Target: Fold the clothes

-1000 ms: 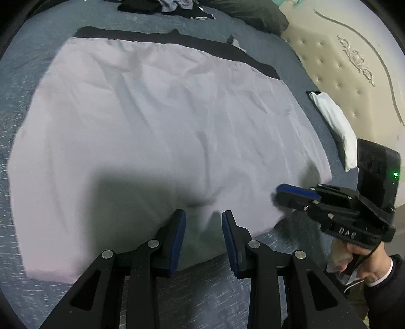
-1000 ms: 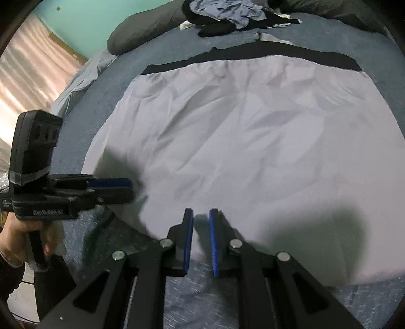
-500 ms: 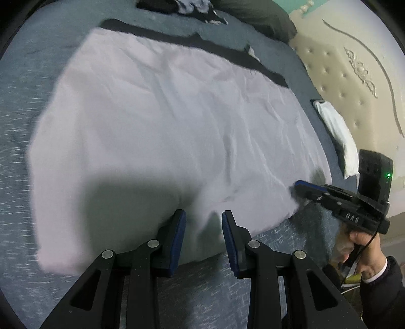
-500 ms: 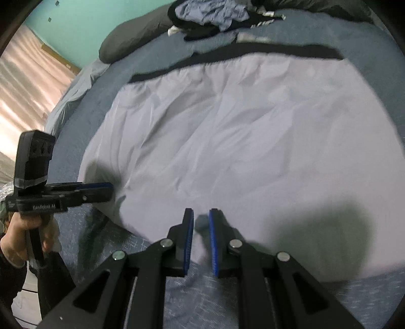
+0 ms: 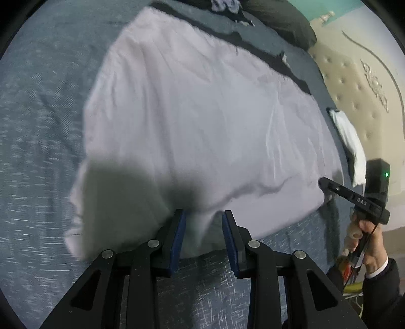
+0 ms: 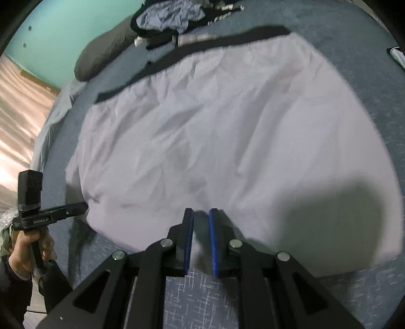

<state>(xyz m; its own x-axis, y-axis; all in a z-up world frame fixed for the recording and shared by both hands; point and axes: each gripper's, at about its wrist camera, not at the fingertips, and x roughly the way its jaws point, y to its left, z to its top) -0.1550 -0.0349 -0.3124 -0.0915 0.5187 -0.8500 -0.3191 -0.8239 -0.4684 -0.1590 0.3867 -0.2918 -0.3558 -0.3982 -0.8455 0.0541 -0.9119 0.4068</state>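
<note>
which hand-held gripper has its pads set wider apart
The left hand-held gripper: a wide gap shows between its blue pads over the pale garment's hem. The right hand-held gripper shows only a narrow gap.

Cloth on the bed

The cloth [image 5: 202, 121] lies flat on the bed [image 5: 38, 126]. Behind the cloth sit a clothes pile [image 6: 172, 17] and a pillow [image 6: 101, 55]. Both tongs, left [image 5: 203, 238] and right [image 6: 201, 240], reach over the cloth's near edge.

Two wrist cameras look low and close across the bed [image 5: 38, 151] from its near edge, sharing the pale garment [image 5: 202, 126].
</note>
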